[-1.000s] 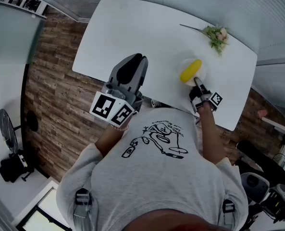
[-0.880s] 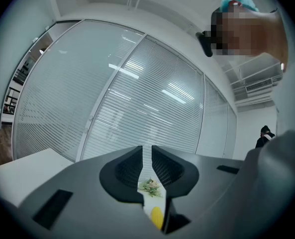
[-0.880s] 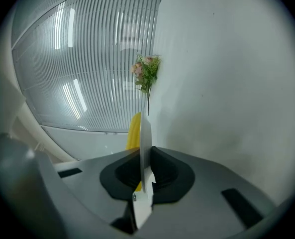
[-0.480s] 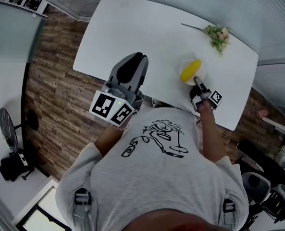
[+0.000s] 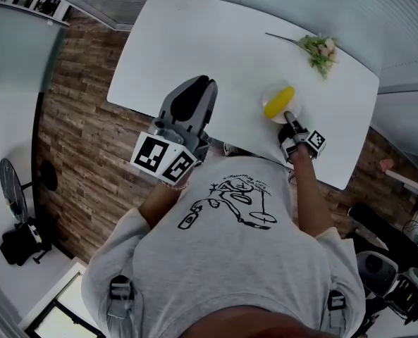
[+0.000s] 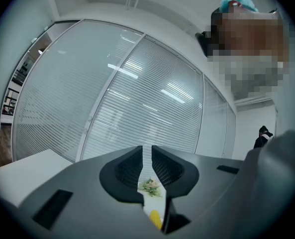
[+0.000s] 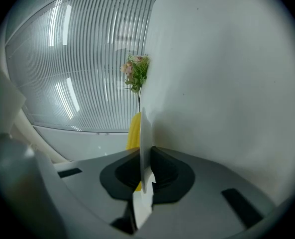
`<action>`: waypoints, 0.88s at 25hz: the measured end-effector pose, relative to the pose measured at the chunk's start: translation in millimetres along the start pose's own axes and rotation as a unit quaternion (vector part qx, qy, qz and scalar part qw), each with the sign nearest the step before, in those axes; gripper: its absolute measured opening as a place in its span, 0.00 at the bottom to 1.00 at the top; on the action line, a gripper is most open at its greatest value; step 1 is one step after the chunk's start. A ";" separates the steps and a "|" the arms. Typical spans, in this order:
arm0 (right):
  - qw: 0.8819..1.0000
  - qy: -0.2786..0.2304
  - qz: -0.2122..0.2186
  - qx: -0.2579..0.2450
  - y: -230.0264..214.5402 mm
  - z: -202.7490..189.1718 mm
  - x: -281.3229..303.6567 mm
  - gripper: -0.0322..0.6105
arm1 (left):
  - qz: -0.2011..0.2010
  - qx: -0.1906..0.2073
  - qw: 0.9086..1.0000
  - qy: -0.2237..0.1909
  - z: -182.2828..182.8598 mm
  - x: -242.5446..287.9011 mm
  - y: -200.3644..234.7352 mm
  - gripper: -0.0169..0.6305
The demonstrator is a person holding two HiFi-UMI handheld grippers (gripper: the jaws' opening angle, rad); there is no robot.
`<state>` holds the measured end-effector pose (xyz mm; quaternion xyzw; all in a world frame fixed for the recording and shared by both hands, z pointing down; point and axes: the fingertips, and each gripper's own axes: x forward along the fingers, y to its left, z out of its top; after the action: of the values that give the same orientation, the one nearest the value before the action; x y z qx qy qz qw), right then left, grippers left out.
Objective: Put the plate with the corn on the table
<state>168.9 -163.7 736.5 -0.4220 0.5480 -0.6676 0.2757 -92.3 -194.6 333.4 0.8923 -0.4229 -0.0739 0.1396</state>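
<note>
Yellow corn [image 5: 279, 102] on thin white plate [image 7: 144, 133]; my right gripper [image 5: 290, 121] fingers pinch rim, edge-on in its view; left gripper [image 6: 147, 156] fingers barely apart, empty.

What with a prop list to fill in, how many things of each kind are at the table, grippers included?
plate: 1
corn: 1
flower sprig: 1
grippers: 2 (left gripper, right gripper)
Total: 5
</note>
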 end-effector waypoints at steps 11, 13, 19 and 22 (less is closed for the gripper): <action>1.000 -0.005 -0.012 -0.001 -3.3 0.6 1.0 0.10 | 0.003 -0.002 1.000 0.000 1.2 -2.4 3.4 0.13; 1.000 -0.006 -0.018 0.000 -3.5 0.5 0.2 0.10 | 0.003 -0.002 1.000 0.000 1.6 -3.3 3.4 0.13; 0.998 -0.004 -0.057 -0.019 -8.2 4.1 -1.1 0.09 | 0.001 -0.003 1.000 0.000 2.8 -4.0 1.1 0.13; 0.996 0.011 -0.082 -0.038 -6.8 1.5 -1.2 0.14 | 0.001 -0.003 1.000 -0.002 4.1 -5.9 0.9 0.13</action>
<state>171.4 -161.7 742.8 -0.4686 0.5396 -0.6709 0.1979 -97.7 -191.3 329.8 0.8915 -0.4236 -0.0768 0.1412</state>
